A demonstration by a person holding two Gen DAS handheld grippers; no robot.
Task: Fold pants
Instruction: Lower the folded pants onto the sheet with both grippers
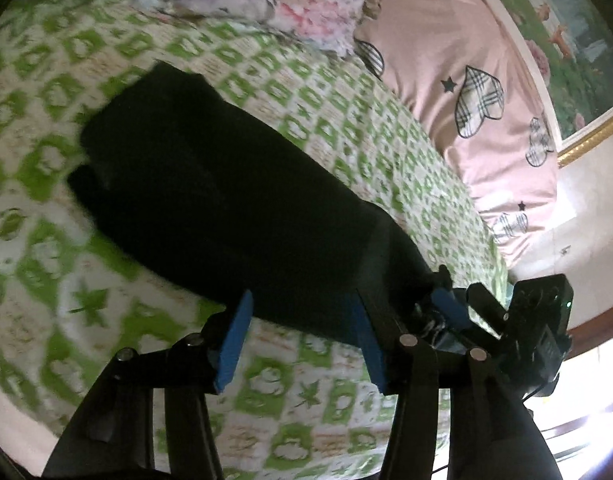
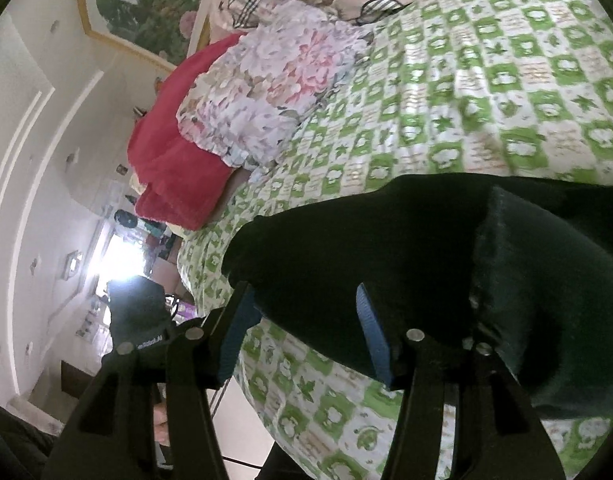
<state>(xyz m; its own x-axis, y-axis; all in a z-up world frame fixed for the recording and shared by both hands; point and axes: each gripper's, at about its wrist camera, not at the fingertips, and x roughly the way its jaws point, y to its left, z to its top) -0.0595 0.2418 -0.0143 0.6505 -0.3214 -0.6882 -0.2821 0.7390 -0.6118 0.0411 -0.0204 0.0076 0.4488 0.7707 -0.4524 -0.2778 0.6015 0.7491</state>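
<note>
Looking from beside the bed, I am seeing the dark, soft, folded pants (image 1: 226, 184) lying as a long bundle on the green-and-white checked quilted bedspread (image 1: 58, 264). The left gripper with blue flat pads (image 1: 302, 344) is standing open, and the near edge of the cloth is lying between its fingers, not pinched. The right gripper with the same blue pads (image 2: 306, 336) is also standing open around the other end of the pants (image 2: 366, 248). I am judging that the thick layers are risking to slide apart, because the fabric is limp and smooth. A pad is maybe catching only the top layer if it closes. The pink heart-printed pillow (image 1: 466, 80) and the floral ruffled cushion (image 2: 262, 92) are lying well apart.
</note>
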